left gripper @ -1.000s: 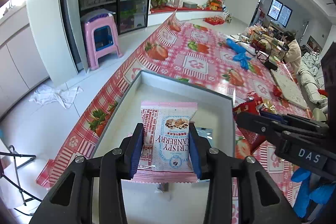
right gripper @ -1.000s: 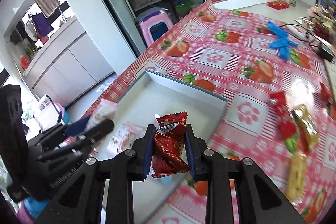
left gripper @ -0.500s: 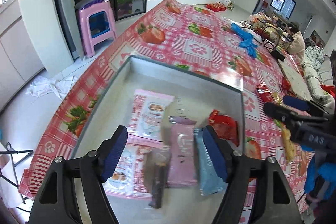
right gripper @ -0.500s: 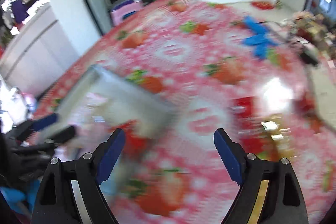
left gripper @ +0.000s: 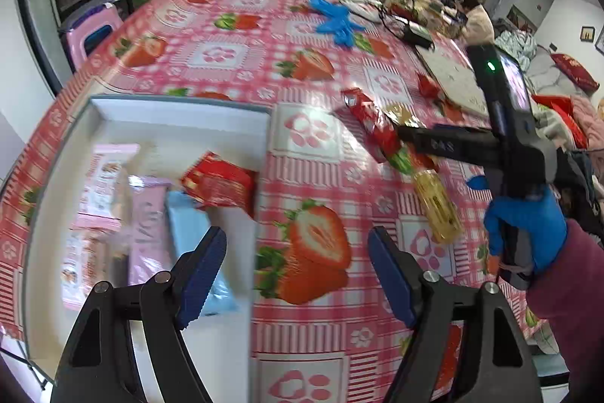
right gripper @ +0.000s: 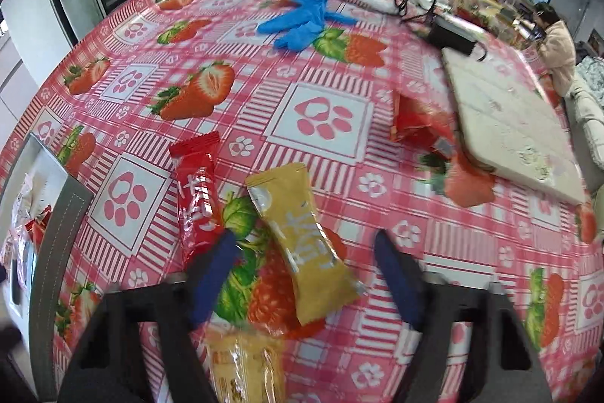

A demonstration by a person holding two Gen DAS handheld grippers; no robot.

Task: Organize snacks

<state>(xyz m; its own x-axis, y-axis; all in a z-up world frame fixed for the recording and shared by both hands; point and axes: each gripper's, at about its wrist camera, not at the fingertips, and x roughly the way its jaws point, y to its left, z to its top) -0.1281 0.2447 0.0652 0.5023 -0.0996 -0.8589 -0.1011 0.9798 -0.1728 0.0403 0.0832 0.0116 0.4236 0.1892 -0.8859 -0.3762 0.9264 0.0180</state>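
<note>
Right gripper [right gripper: 305, 274] jaws spread, empty, straddling yellow snack packet [right gripper: 302, 244]; packet's long axis runs near-right to far-left, skewed to jaw line. Red snack bar [right gripper: 198, 195] just left. Left gripper [left gripper: 298, 270] apart, empty, over tray [left gripper: 181, 108] edge, farther from loose snacks.

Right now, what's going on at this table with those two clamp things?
A person is sorting snack packets into a grey tray, holding a two-finger gripper in each hand. Both grippers are open and empty. The left gripper hovers at the tray's edge, with pink, blue and red packets lying inside. The right gripper hangs over a yellow packet beside a red packet on the strawberry tablecloth, probably the next ones to collect.
</note>
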